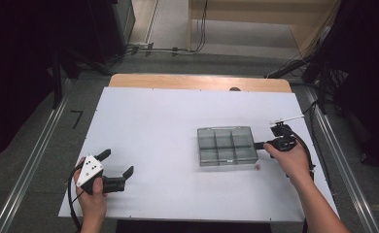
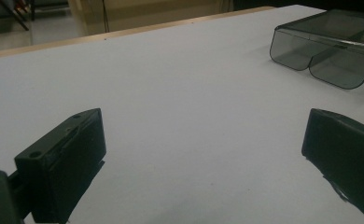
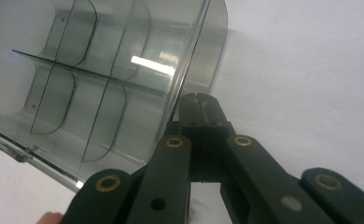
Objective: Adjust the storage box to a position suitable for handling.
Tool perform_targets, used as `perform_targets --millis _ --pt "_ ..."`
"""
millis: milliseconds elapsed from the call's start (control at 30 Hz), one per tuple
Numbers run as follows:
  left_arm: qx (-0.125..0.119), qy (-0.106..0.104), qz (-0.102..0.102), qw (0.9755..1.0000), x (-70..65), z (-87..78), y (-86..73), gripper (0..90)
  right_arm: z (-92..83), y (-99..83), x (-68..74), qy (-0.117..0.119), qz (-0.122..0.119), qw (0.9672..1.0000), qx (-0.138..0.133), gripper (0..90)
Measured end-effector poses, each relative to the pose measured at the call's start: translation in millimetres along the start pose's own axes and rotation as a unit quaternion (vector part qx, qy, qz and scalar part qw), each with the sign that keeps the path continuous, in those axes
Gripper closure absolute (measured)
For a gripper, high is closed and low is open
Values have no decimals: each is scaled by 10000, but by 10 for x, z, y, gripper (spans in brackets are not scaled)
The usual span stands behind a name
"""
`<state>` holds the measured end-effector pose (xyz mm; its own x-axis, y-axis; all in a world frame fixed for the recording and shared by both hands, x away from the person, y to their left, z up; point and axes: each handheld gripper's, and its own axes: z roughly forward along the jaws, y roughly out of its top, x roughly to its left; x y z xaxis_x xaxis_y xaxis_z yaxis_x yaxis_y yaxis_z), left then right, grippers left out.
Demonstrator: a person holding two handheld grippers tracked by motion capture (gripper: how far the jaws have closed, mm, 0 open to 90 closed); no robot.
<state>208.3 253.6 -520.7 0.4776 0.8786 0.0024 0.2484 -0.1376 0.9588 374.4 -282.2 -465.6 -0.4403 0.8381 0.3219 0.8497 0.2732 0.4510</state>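
Smoky transparent plastic compartment box (image 1: 226,145) lies right of centre on white table (image 1: 148,126). Right claw (image 3: 199,100) pressed together, tips touching box's right edge. Left claw (image 1: 117,165) spread apart, well left of box.

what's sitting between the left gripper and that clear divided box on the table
Nothing visible. The left gripper rests with jaws open near the table's front left, and only bare white surface lies between it and the clear compartment box. The right gripper, jaws shut, is at the box's far right edge, not in that path.
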Motion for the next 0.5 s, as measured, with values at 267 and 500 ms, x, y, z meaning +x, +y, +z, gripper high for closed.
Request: perform_targets --millis 267,500 --pt "0 -7 2 10000 -1 2 -1 0 73 -38 195 -23 -169 9998 77 886" --pt "7 -11 5 10000 -4 -1 -1 0 119 -44 331 1 -325 9994 128 886"
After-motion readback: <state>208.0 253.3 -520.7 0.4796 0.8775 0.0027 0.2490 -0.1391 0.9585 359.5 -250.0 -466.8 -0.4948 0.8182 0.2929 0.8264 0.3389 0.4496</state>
